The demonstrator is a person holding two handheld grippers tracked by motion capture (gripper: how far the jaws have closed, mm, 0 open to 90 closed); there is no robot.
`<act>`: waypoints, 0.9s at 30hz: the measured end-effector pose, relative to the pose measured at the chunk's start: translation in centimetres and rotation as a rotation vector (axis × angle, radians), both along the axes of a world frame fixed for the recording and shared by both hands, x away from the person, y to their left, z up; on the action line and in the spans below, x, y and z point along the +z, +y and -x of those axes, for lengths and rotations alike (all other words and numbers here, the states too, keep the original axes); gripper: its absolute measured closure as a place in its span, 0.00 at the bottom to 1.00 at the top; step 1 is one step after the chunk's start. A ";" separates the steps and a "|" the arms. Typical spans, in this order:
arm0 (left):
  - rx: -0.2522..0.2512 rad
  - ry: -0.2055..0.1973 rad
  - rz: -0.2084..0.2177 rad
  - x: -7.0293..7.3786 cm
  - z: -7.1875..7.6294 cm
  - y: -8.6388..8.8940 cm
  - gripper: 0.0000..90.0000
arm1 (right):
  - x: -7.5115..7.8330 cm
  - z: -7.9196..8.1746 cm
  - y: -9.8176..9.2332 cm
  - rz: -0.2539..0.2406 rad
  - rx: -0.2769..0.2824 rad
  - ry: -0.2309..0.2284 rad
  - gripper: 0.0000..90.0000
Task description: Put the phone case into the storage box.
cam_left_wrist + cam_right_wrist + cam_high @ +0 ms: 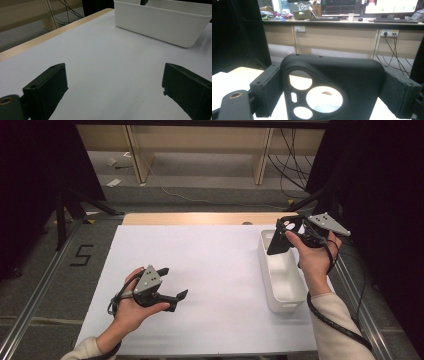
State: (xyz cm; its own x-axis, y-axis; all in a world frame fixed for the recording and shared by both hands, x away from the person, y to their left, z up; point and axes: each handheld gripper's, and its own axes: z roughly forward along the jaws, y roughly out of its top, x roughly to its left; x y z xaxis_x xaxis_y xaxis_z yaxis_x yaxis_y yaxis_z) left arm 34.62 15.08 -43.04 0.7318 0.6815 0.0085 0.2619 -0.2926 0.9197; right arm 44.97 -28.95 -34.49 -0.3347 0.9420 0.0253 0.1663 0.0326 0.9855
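Note:
A black phone case (279,241) with round camera cut-outs hangs over the far end of the white bin (283,287) at the table's right. My right gripper (292,227) is shut on it, and in the right gripper view both jaws press the sides of the case (352,72), held by that gripper (333,82). My left gripper (174,282) rests low over the white table sheet (215,260) at the front left, open with nothing between its jaws. In the left gripper view the left gripper (115,85) points toward the bin (160,25).
A wooden strip (200,218) edges the table's far side. Metal rails (30,305) run along both sides on the floor, with a "5" mark (82,255) at the left. Cables (292,165) and wooden desk legs (140,160) lie beyond.

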 end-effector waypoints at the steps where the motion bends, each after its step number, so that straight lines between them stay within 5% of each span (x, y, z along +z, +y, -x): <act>1: 0.000 0.000 0.000 0.0 0.0 0.0 0.06 | 0.0 0.0 0.0 0.001 0.000 0.000 0.17; 27: -0.001 -0.002 0.004 0.0 0.0 -0.1 0.06 | -0.5 -0.4 -0.1 0.003 -0.001 0.010 0.17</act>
State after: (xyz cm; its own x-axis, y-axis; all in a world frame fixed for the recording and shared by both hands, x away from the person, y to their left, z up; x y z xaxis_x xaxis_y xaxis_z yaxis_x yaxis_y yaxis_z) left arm 34.59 15.00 -43.02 0.7324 0.6808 0.0075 0.2595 -0.2893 0.9214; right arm 45.35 -29.04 -34.94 -0.3331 0.9425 0.0256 0.1767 0.0357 0.9836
